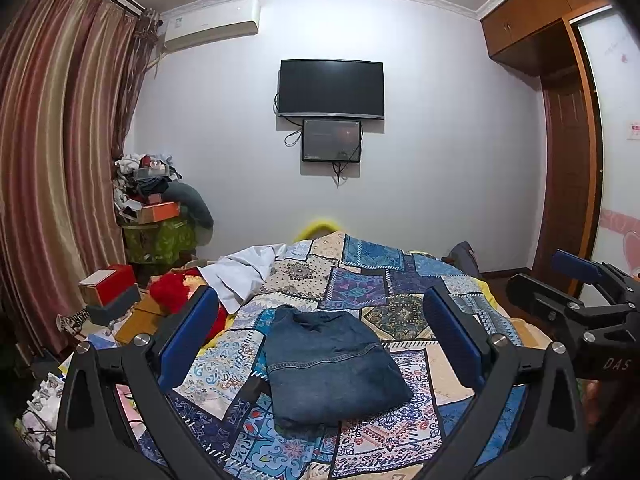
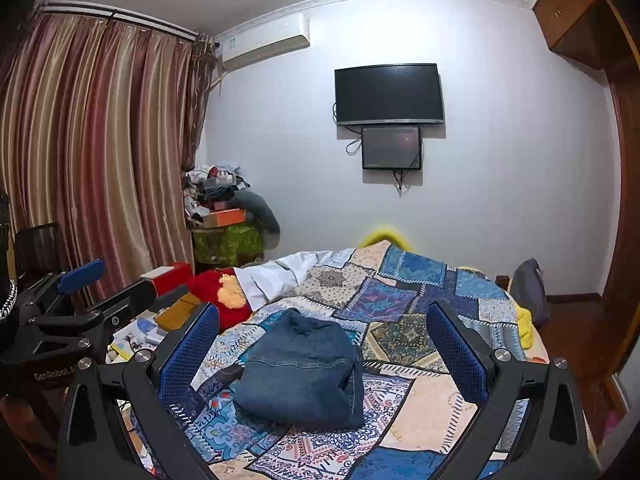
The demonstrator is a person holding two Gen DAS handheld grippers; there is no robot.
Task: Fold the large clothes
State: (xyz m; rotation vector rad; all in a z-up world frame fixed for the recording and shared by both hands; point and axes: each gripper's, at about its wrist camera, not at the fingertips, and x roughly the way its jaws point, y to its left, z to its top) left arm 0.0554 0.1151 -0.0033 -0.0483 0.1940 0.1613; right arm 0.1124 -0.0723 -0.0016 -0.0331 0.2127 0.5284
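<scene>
folded blue denim garment (image 1: 332, 364) lies compact on the patchwork-quilted bed (image 1: 400, 280).
left tool (image 1: 320, 344) and right tool (image 2: 324, 352) both gape wide, empty, clear of it, likely finished.

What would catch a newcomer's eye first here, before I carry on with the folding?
Most striking is the folded blue denim garment, a compact bundle lying on the blue-and-cream patchwork bedspread, framed by the open left tongs, which hold nothing. Next comes the black flat-screen television on the white far wall, with a smaller dark screen just below it. The long red-and-gold striped curtains fill the left side.
</scene>
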